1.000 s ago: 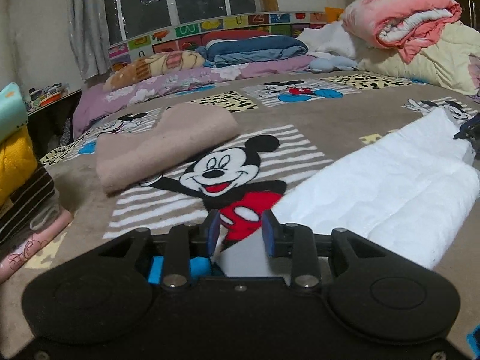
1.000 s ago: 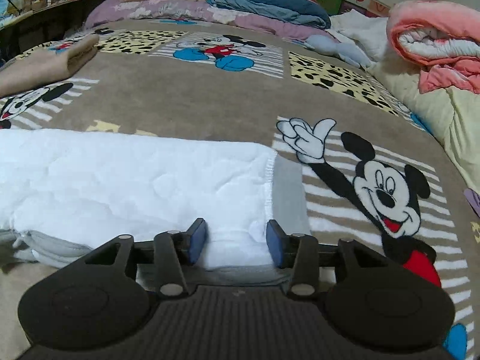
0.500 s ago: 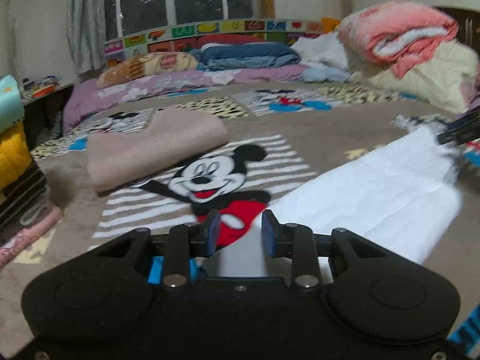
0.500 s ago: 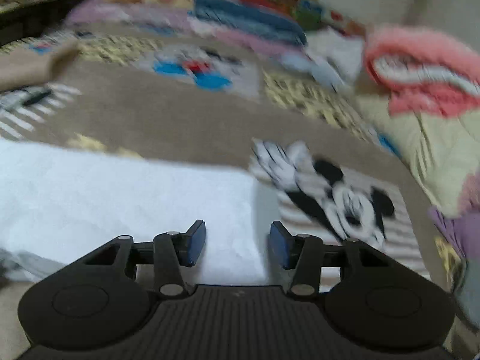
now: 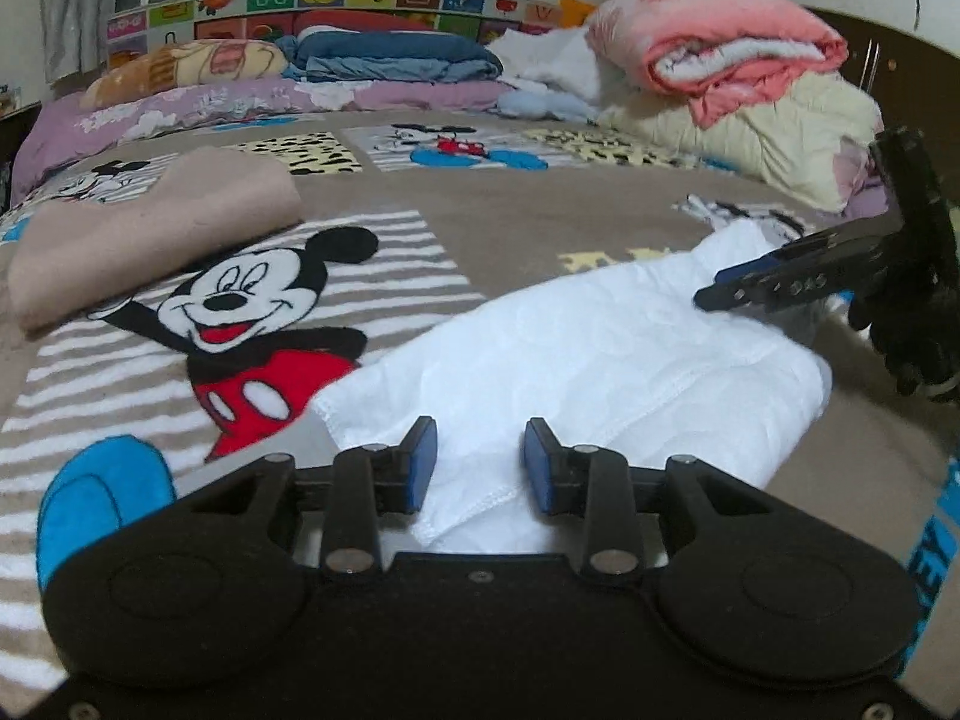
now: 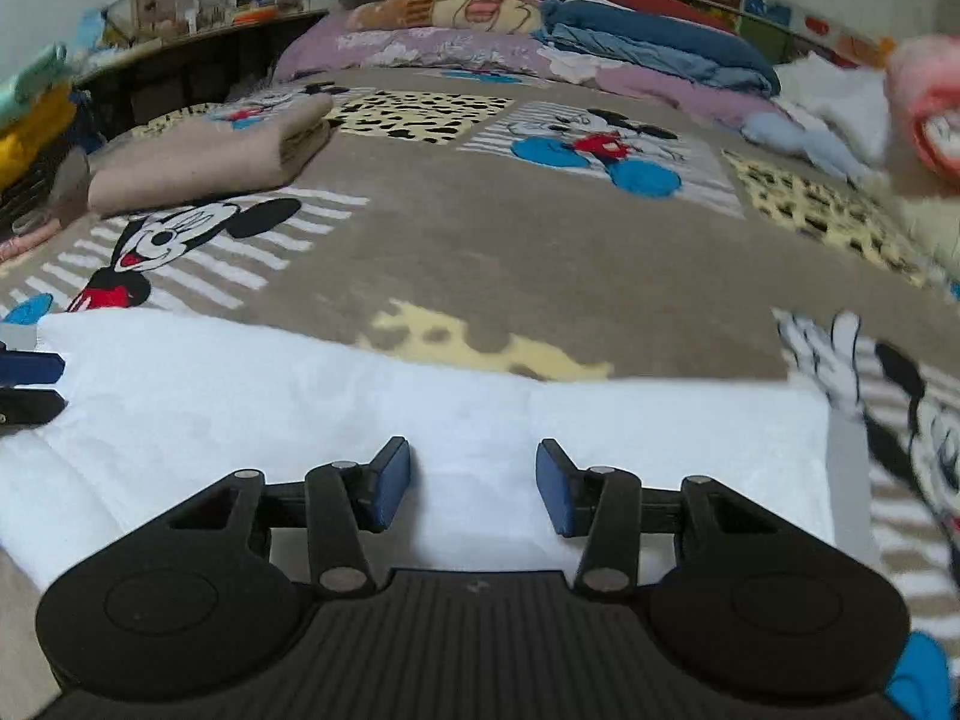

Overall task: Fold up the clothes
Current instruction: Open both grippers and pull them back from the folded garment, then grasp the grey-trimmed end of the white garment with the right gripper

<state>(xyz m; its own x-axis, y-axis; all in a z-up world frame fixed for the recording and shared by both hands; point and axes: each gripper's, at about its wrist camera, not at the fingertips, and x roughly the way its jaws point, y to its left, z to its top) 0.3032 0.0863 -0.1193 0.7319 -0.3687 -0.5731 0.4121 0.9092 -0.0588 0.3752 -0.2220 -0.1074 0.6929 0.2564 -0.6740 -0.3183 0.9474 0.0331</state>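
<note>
White garment (image 5: pixel 600 348) shifted: now folded, lying between both tongs' open jaws.

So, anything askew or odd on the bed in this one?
Nothing stands out. The white garment lies folded into a long strip on the blanket, with the beige folded garment set aside. Both the left gripper and right gripper sit over the strip.
</note>
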